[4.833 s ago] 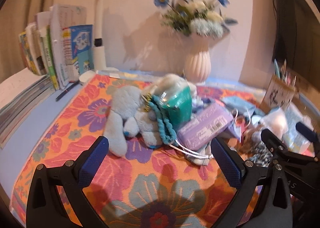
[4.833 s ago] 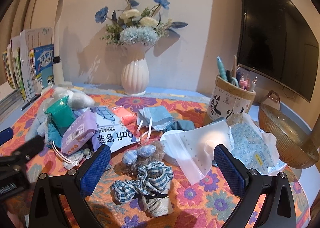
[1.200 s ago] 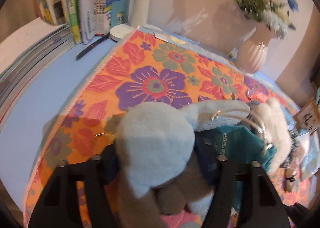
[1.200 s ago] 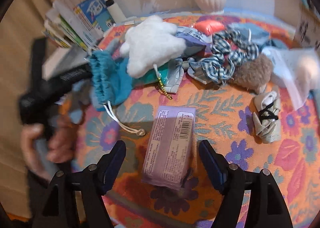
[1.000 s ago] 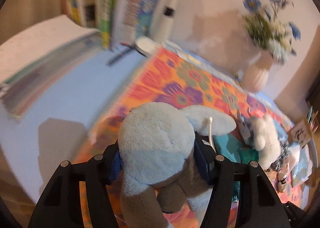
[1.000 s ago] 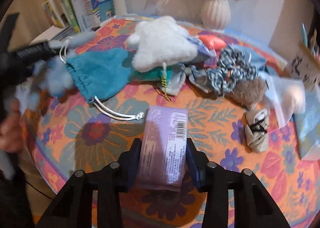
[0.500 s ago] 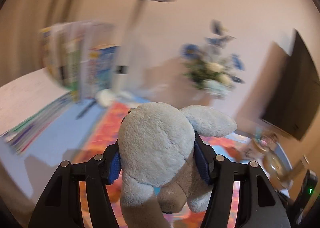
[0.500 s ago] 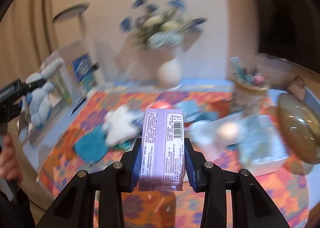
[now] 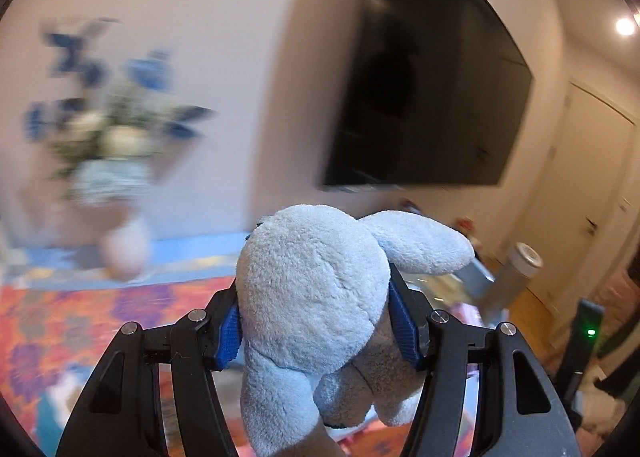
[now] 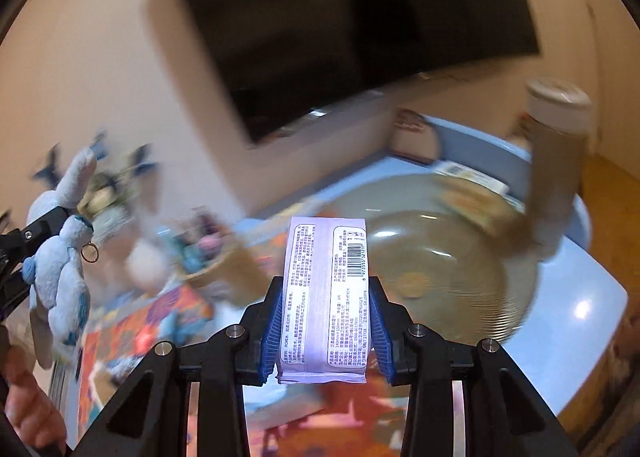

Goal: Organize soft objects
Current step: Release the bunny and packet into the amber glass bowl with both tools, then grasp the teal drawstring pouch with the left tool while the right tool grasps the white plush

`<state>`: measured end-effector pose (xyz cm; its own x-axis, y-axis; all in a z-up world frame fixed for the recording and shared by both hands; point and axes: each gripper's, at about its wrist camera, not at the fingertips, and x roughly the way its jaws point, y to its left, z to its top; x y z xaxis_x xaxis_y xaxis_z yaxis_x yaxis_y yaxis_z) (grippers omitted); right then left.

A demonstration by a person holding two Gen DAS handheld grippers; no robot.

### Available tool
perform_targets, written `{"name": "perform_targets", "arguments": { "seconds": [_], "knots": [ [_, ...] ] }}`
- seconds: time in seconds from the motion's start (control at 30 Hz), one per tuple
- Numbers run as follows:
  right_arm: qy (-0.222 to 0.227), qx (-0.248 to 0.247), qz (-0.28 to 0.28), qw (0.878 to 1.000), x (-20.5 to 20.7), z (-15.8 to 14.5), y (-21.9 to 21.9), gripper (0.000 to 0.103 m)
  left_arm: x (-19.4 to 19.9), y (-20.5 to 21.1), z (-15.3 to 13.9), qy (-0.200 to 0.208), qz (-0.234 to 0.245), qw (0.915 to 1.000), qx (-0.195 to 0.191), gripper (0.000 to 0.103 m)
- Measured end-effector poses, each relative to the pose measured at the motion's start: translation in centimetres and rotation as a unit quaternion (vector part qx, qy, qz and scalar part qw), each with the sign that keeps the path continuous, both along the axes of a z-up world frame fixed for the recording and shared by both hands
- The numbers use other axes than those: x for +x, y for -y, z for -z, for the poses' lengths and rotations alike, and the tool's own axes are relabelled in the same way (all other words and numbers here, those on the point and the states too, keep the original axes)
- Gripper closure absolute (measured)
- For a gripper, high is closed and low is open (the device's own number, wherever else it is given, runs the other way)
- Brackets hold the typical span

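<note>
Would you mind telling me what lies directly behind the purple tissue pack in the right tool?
Behind the purple tissue pack sits a ribbed amber glass bowl on the blue table. The pack covers the bowl's near-left rim, so nothing there shows.

Pale blue plush toy (image 9: 316, 297) and lilac tissue pack (image 10: 325, 297), both aloft.
Fluffy, limbs dangling, pinched at the body; flat, printed, barcoded, standing on end between blue pads.

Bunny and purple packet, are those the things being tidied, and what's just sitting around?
Being tidied:
blue plush bunny, shut in the left gripper
purple tissue packet, shut in the right gripper

Just lying about:
glass bowl
flower vase
black screen
</note>
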<state>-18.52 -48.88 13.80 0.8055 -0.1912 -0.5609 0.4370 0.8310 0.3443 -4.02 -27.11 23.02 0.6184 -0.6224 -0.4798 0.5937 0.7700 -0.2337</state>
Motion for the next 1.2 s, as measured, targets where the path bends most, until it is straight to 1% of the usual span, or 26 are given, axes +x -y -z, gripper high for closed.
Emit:
{"name": "perform_targets", "arguments": {
  "seconds": [0.07, 0.13, 0.23, 0.3, 0.37, 0.4, 0.43, 0.5, 0.53, 0.57, 0.6, 0.73, 0.8, 0.87, 0.9, 0.93, 0.97, 1.0, 1.03, 1.1, 1.13, 1.17, 1.2],
  "knots": [
    [-0.016, 0.014, 0.012, 1.000, 0.1, 1.0, 1.9, 0.065, 0.6, 4.0, 1.1, -0.015, 0.038, 0.9991, 0.009, 0.044],
    [-0.030, 0.028, 0.020, 0.999, 0.1, 2.1, 3.4, 0.065, 1.0, 7.1, 2.3, -0.024, 0.058, 0.9978, 0.018, 0.044],
    [-0.043, 0.041, 0.027, 0.998, 0.4, 3.3, 5.1, 0.065, 1.9, 10.0, 4.0, -0.040, 0.073, 0.9962, 0.027, 0.044],
    [-0.045, 0.042, 0.030, 0.998, 0.6, 3.6, 5.4, 0.064, 2.7, 12.1, 5.3, -0.049, 0.076, 0.9952, 0.036, 0.044],
    [-0.047, 0.046, 0.033, 0.997, 0.9, 4.0, 5.7, 0.061, 3.2, 13.7, 6.6, -0.050, 0.082, 0.9944, 0.044, 0.042],
    [-0.050, 0.051, 0.037, 0.997, 1.0, 4.1, 5.9, 0.056, 3.2, 14.2, 7.2, -0.049, 0.087, 0.9938, 0.049, 0.040],
    [-0.055, 0.053, 0.036, 0.996, 1.1, 4.2, 6.0, 0.054, 3.2, 14.6, 7.6, -0.049, 0.089, 0.9935, 0.052, 0.036],
    [-0.064, 0.038, 0.035, 0.997, 1.1, 4.2, 5.7, 0.052, 3.3, 14.8, 8.2, -0.057, 0.088, 0.9928, 0.058, 0.036],
    [-0.068, 0.030, 0.038, 0.997, 0.9, 4.1, 5.5, 0.052, 3.1, 14.5, 8.3, -0.060, 0.094, 0.9923, 0.053, 0.033],
    [-0.069, 0.023, 0.042, 0.996, 0.5, 4.0, 5.3, 0.049, 3.0, 14.1, 8.2, -0.060, 0.097, 0.9922, 0.050, 0.027],
    [-0.067, 0.018, 0.045, 0.997, -0.1, 3.7, 5.0, 0.046, 2.9, 13.4, 7.9, -0.058, 0.096, 0.9926, 0.047, 0.025],
    [-0.061, 0.011, 0.051, 0.997, -1.7, 2.7, 4.0, 0.045, 2.1, 10.0, 6.1, -0.047, 0.086, 0.9947, 0.032, 0.024],
    [-0.058, -0.011, 0.054, 0.997, -2.4, 1.7, 3.0, 0.045, 1.1, 8.0, 5.0, -0.037, 0.083, 0.9956, 0.025, 0.024],
    [-0.053, -0.034, 0.056, 0.996, -2.8, 0.8, 1.7, 0.044, -0.2, 5.4, 3.8, -0.024, 0.070, 0.9972, 0.015, 0.024],
    [-0.046, -0.048, 0.052, 0.996, -3.5, 0.1, 0.4, 0.043, -0.5, 4.2, 3.4, -0.025, 0.067, 0.9974, 0.005, 0.024],
    [-0.043, -0.054, 0.049, 0.996, -3.4, -0.1, 0.0, 0.041, -1.0, 2.8, 2.9, -0.030, 0.074, 0.9968, -0.012, 0.024],
    [-0.038, -0.062, 0.045, 0.996, -3.8, -0.5, -1.0, 0.040, -1.6, 0.7, 2.3, -0.041, 0.089, 0.9944, -0.039, 0.024],
    [-0.034, -0.072, 0.039, 0.996, -4.3, -1.1, -2.3, 0.040, -1.8, 0.0, 2.1, -0.045, 0.092, 0.9935, -0.050, 0.024],
    [-0.032, -0.077, 0.036, 0.996, -4.1, -1.2, -2.7, 0.039, -2.4, -1.4, 1.7, -0.043, 0.090, 0.9931, -0.061, 0.024],
    [-0.024, -0.086, 0.024, 0.996, -4.7, -1.9, -4.8, 0.035, -3.9, -4.6, 0.7, -0.016, 0.068, 0.9953, -0.067, 0.024],
    [-0.021, -0.088, 0.020, 0.996, -4.6, -2.0, -5.3, 0.032, -4.4, -5.6, 0.4, -0.008, 0.062, 0.9957, -0.069, 0.024],
    [-0.017, -0.092, 0.013, 0.996, -4.6, -2.1, -6.1, 0.027, -5.1, -7.3, 0.0, 0.001, 0.050, 0.9959, -0.075, 0.019],
    [-0.013, -0.096, 0.006, 0.995, -4.6, -2.3, -7.1, 0.024, -5.6, -9.0, -0.3, 0.003, 0.037, 0.9960, -0.081, 0.016]
  ]
}}
